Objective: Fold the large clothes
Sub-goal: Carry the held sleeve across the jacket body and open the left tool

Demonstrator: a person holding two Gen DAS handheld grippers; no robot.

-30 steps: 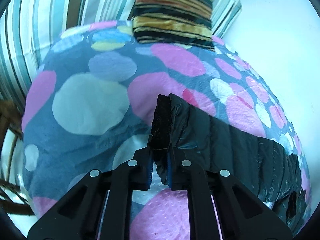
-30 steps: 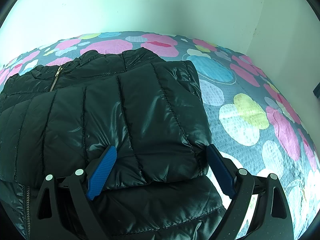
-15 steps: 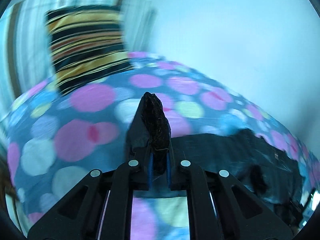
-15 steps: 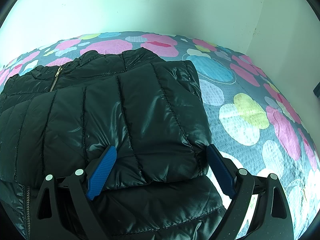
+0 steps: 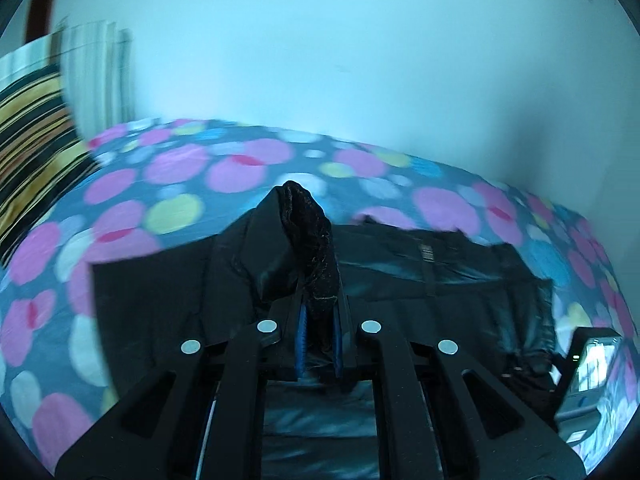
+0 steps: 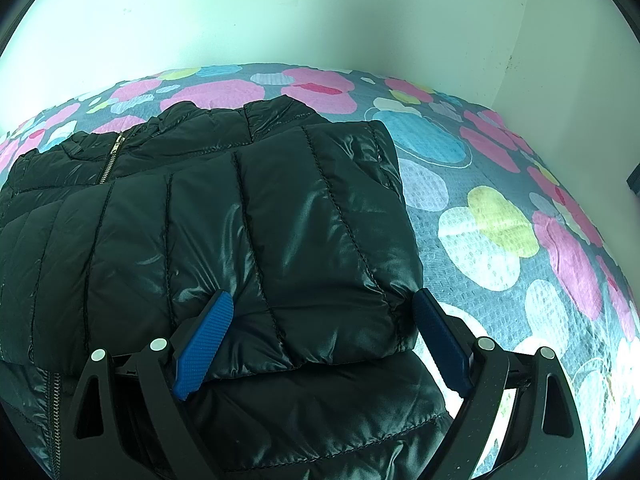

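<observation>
Left claw (image 5: 319, 332) is pinched tight on a dark cuff of the black puffer jacket (image 6: 224, 232), lifting that sleeve above the rest of the garment. Right claw (image 6: 322, 332) is spread wide, its blue pads straddling a folded-over sleeve. Glossy and quilted, with stitched channels and a metal zipper (image 6: 111, 160), the jacket lies on a bed (image 6: 500, 216) covered in pink, blue and yellow spots.

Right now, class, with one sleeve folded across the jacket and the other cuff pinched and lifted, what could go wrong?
1. The left gripper pinches only the sleeve cuff; it could slip free mid-fold.
2. The right gripper stands open astride the folded sleeve, not clamping it, so tugging the black puffer jacket may undo that fold.
3. The slick jacket might slide on the spotted bedspread.
</observation>
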